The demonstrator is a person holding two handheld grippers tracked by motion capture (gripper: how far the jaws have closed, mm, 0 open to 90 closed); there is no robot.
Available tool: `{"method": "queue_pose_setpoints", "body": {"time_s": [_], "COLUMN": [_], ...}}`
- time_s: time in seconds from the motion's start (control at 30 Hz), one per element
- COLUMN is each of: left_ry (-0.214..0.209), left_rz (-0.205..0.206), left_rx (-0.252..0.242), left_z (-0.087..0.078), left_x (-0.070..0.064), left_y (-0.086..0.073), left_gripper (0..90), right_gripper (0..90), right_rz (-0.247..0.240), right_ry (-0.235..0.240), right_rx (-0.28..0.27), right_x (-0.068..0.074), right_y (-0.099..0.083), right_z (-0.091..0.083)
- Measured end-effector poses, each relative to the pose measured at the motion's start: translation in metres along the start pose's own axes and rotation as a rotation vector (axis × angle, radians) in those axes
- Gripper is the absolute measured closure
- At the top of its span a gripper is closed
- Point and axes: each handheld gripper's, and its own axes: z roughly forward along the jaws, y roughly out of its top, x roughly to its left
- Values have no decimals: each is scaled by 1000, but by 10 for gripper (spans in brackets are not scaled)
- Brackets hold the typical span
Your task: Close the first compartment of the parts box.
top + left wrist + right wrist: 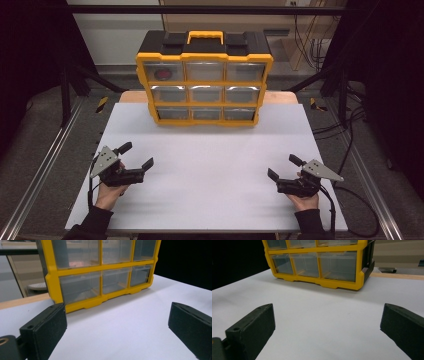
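The left gripper [136, 156] sits low over the white table [210, 165], held in the person's left hand [109, 192], and its two black jaws stand wide apart with nothing between them. The right gripper [285, 167], in the right hand [304, 199], mirrors it: jaws spread, gripping nothing, pointed up the table. Both rest on the near side of the yellow drawer cabinet [204, 80], well apart from it, one toward its left and one toward its right.

In the left gripper view the fingers [43, 330] frame bare white surface, and beyond them stands the cabinet's lower left corner [100, 277] with its clear drawers. The right gripper view shows the same from the other side, the cabinet's lower right corner [319, 265] ahead of the pads [252, 327].

The cabinet stands upright at the far edge of the table, nine clear drawers in three rows, a yellow handle [205, 36] on top (something reddish shows in the top-left drawer [162, 73], too dim to tell what). Cables [350, 210] trail off the right gripper toward the table's right edge.
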Motion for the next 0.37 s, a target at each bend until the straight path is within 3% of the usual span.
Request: {"method": "queue_pose_setpoints", "body": {"time_s": [0.37], "left_ry": [2], "left_rz": [4], "left_rx": [31], "left_z": [-2], "left_x": [0], "left_y": [-7], "left_gripper": [15], "right_gripper": [2], "right_rz": [-3], "right_ry": [1], "right_rx": [-1], "right_x": [0], "right_y": [0], "right_z": [0]}}
